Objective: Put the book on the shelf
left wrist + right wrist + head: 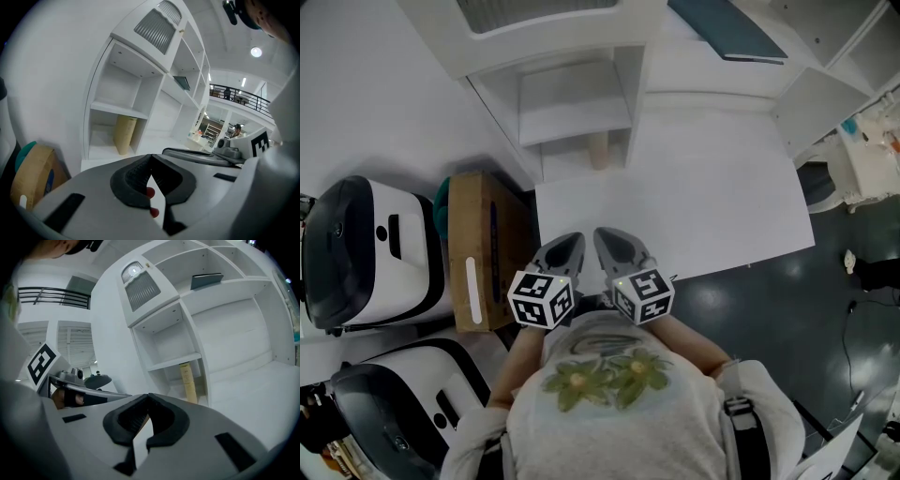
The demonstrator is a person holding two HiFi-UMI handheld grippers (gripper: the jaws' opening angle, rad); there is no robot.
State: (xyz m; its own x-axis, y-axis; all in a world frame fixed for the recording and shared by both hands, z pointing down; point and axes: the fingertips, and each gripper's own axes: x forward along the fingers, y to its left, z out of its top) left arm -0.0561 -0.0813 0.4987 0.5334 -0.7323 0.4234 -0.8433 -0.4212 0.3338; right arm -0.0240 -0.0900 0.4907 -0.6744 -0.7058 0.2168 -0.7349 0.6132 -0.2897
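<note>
A tan book [598, 150] stands upright in the bottom compartment of the white shelf unit [572, 70]; it also shows as the tan book [124, 135] and the tan book [188, 380] in the two gripper views. Both grippers hover side by side over the near edge of the white table [694, 187], well short of the shelf. My left gripper [571, 244] has its jaws together at the tips, nothing between them [150, 158]. My right gripper [610, 238] is likewise shut and empty [149, 398]. Both point toward the shelf.
A dark flat book [727, 33] lies on a higher shelf to the right. A cardboard box [483, 248] stands on the floor left of the table, with white-and-black machines [356, 253] beyond it. Dark floor [787, 309] lies to the right.
</note>
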